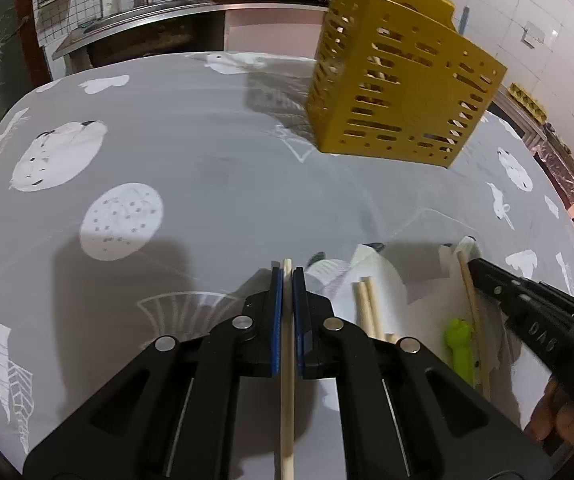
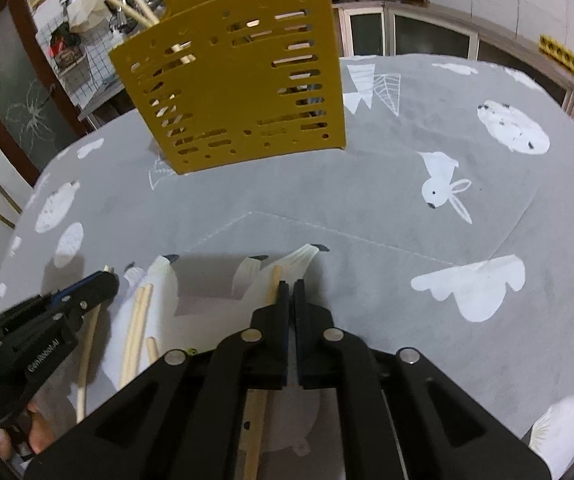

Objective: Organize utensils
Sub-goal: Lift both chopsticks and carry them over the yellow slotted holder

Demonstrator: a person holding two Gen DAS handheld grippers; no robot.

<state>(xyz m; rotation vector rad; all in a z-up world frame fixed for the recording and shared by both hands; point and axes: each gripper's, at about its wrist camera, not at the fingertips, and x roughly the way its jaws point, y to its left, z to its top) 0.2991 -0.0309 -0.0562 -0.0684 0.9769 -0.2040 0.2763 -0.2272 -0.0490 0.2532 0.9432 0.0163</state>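
Yellow perforated plastic utensil caddy (image 1: 399, 92) stands on the grey printed tablecloth (image 1: 191, 160) at the far side, well apart from both grippers. Wooden sticks (image 2: 139, 8) already poke from its top.

Left gripper (image 1: 287, 280): blue-padded fingers (image 1: 275, 320) nearly together, clamped on a single pale wooden chopstick (image 1: 287, 380). The stick runs lengthwise between the pads, its tip just past the fingertips, the rest trailing back under the gripper body.

Right gripper (image 2: 289, 286): jaws drawn close, a narrow slit between them. Another wooden chopstick (image 2: 275, 284) lies along the left finger and continues beneath the gripper. From the left wrist view the fingertip sits against this stick, but I cannot tell whether it is pinched or only touched.

Between the two grippers, on the cloth: a pair of loose wooden chopsticks (image 1: 367, 304) lying side by side, and a small lime-green plastic piece (image 1: 461, 346) near the right gripper. Nothing stands between the grippers and the caddy.

Behind the table: a steel kitchen counter (image 1: 191, 12) with pots.
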